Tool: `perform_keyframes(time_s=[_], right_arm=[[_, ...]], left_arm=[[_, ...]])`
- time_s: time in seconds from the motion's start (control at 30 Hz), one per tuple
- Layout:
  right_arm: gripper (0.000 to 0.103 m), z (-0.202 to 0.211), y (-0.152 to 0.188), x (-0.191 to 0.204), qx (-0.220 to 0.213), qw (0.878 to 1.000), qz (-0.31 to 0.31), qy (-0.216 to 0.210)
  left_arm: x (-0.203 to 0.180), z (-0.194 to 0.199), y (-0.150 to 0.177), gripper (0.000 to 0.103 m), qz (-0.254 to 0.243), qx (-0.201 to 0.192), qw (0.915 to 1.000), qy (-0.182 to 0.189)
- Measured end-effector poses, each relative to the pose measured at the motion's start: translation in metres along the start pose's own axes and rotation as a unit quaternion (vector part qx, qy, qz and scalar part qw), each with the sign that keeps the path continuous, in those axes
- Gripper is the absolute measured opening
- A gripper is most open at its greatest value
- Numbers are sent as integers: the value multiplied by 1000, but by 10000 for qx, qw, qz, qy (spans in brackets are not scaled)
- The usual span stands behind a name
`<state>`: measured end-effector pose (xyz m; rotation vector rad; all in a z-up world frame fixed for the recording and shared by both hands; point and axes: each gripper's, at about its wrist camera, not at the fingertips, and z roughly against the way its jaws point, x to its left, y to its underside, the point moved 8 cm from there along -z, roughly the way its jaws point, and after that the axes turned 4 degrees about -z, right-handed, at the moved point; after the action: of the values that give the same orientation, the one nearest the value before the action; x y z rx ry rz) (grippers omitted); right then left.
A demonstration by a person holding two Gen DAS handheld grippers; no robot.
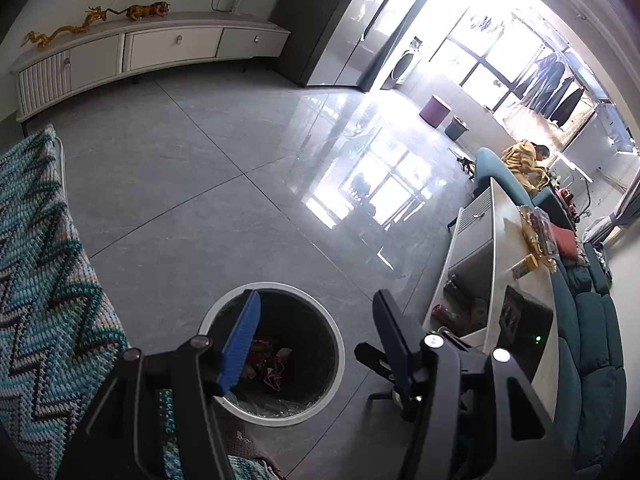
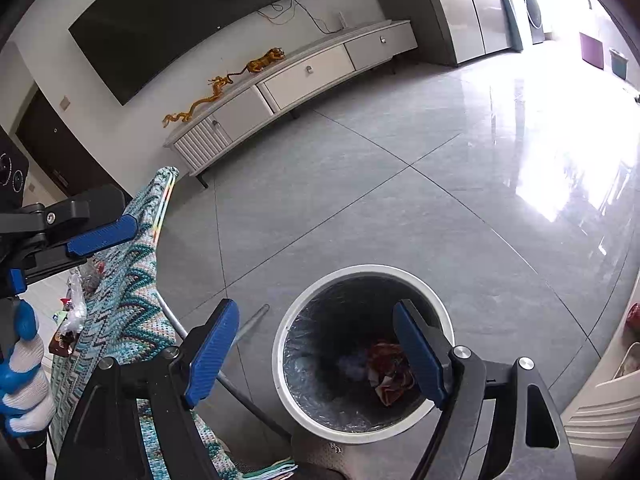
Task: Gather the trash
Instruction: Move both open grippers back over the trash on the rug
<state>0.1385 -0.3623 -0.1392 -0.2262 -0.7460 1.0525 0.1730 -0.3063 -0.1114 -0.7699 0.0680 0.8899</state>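
A round bin with a white rim and a black liner stands on the grey tile floor. Crumpled red and brown wrappers lie at its bottom. My left gripper hangs above the bin, open, with nothing between its blue pads. In the right wrist view the same bin's rim and wrappers show under my right gripper, which is also open and empty. One blue pad of the left gripper reaches in from the left, held by a gloved hand.
A knitted zigzag cover drapes a seat left of the bin, with more wrappers behind it. A white coffee table and teal sofa stand right. A TV cabinet lines the far wall. A person sits far right.
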Motion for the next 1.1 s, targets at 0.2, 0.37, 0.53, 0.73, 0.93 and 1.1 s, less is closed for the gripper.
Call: perform_keyframes(time_s=[0.2, 0.37, 0.53, 0.73, 0.93, 1.1], right_arm=[[78, 26, -5, 22, -218, 9996, 101, -158], [78, 60, -4, 49, -458, 9979, 316, -328], [78, 94, -5, 83, -738, 9944, 595, -468], [78, 137, -5, 131, -1129, 9862, 979, -709], [78, 171, 4, 178, -1364, 9763, 1408, -912], [77, 184, 13, 209, -1435, 9694, 1675, -1079]], left_arm=[[-4, 41, 2, 57, -224, -373, 9985, -339], [-2, 86, 5, 57, -349, -739, 9947, -617], [3, 135, 14, 57, -473, -1105, 9879, -980], [18, 196, 30, 57, -420, -1456, 9802, -1278], [48, 262, 56, 57, -146, -1834, 9697, -1606], [73, 308, 81, 57, 8, -2072, 9582, -1974]])
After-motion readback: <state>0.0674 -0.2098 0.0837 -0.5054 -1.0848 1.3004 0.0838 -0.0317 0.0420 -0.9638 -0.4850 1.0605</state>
